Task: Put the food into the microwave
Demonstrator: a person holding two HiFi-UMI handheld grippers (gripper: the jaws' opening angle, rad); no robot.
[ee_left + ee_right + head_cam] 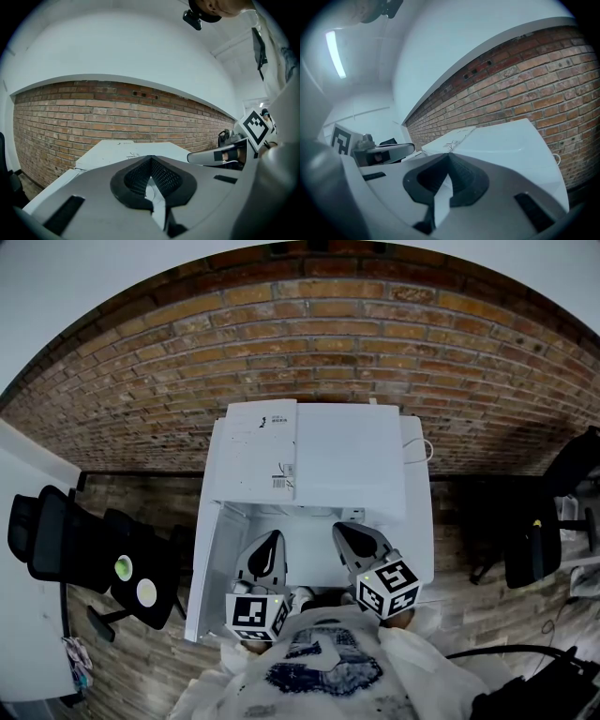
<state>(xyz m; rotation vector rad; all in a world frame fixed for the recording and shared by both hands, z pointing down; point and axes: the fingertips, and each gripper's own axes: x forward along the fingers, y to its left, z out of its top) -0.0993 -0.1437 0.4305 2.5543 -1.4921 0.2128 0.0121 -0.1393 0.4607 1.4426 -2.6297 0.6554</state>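
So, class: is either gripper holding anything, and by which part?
Nothing is held: the left gripper and the right gripper each have jaws shut together with nothing between them.

The white, boxy microwave (319,460) stands upright near the brick wall (375,352).

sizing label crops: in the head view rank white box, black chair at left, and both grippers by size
1. white box
2. black chair
3. left gripper and right gripper: look alike, not ranked; both are close to the camera.
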